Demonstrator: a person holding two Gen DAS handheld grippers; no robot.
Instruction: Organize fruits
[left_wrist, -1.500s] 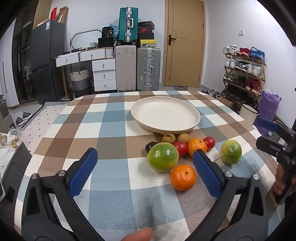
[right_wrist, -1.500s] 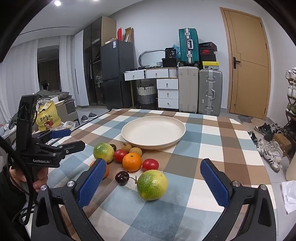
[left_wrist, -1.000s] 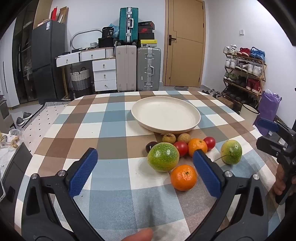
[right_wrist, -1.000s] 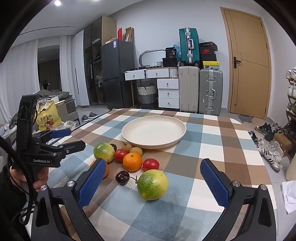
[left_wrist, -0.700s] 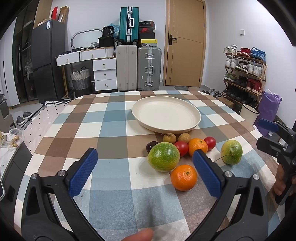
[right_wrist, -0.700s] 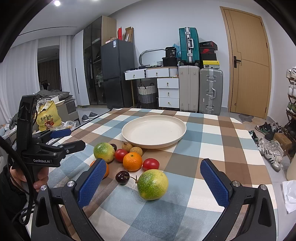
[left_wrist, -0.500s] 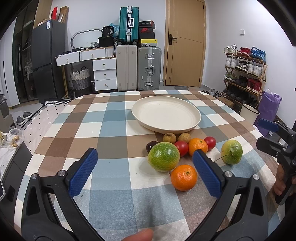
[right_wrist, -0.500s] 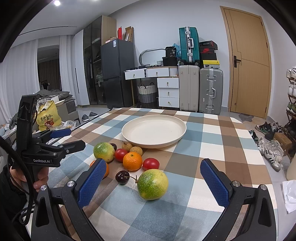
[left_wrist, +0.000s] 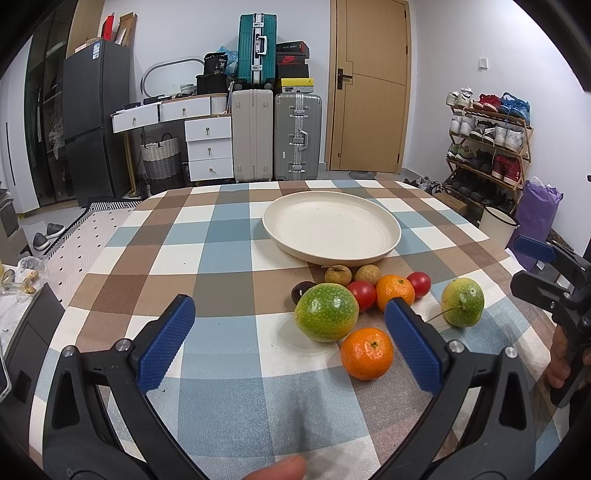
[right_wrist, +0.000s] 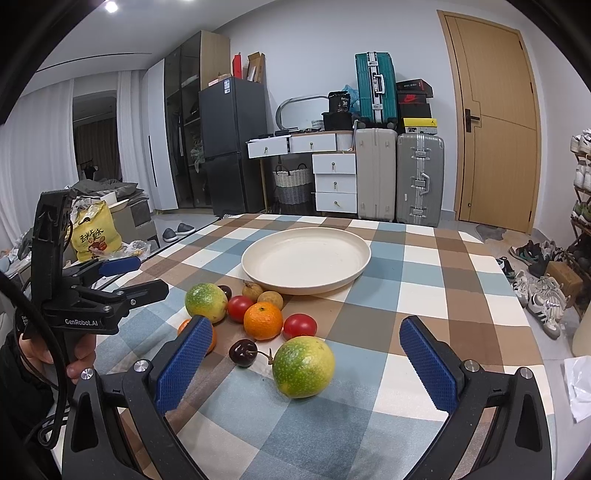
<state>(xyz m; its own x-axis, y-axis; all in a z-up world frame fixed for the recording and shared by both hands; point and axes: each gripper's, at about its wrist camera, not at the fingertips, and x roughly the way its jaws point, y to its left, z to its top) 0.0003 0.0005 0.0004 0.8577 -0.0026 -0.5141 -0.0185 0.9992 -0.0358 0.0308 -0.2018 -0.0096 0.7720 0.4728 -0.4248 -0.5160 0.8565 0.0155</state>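
White lettering "GenRobot.AI" runs along the black body of the left gripper (right_wrist: 122, 275). The black bag (right_wrist: 339, 104) on the far drawers shows "38". The yellow bag's (right_wrist: 95, 234) characters are too blurred to read.

The left gripper (left_wrist: 290, 338) hovers over the checked worktop (left_wrist: 221, 258), jaws spread wide and holding nothing. Ahead lie a green fruit (left_wrist: 326, 312), an orange (left_wrist: 366, 353) and an empty cream plate (left_wrist: 331, 229).
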